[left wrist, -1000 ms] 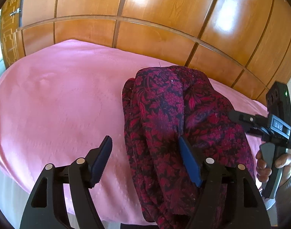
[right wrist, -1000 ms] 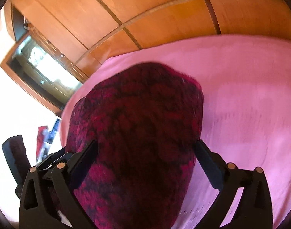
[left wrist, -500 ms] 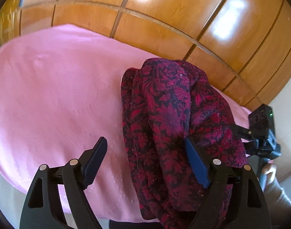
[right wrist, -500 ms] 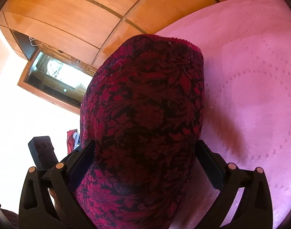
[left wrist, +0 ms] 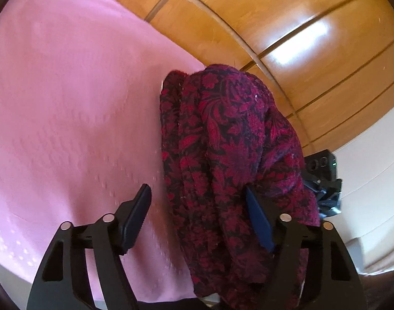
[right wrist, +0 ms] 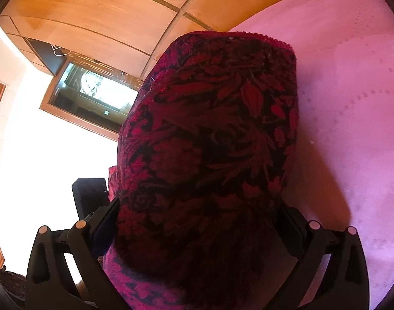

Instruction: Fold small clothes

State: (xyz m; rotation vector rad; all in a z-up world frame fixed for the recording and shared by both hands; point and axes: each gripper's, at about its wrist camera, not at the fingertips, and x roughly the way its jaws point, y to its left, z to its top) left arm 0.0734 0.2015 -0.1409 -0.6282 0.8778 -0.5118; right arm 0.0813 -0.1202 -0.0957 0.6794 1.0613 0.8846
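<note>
A folded dark red and black floral garment (left wrist: 222,149) hangs above the pink cloth-covered surface (left wrist: 67,90). My left gripper (left wrist: 199,214) is open; the garment drapes over its right finger (left wrist: 259,219), and its left finger (left wrist: 135,214) is bare. In the right wrist view the garment (right wrist: 210,142) fills the space between the fingers of my right gripper (right wrist: 197,230), which is wide open with the cloth draped over it. The right gripper also shows in the left wrist view (left wrist: 323,180), behind the garment.
Glossy wooden wardrobe panels (left wrist: 274,25) rise behind the pink surface. A window in a wooden frame (right wrist: 93,95) and a white wall (right wrist: 42,142) are at the left of the right wrist view. The left gripper's body (right wrist: 88,199) shows there too.
Both grippers have lifted and tilted with the garment draped on them. It now hangs higher and closer to both cameras. The jaw openings have not changed.
</note>
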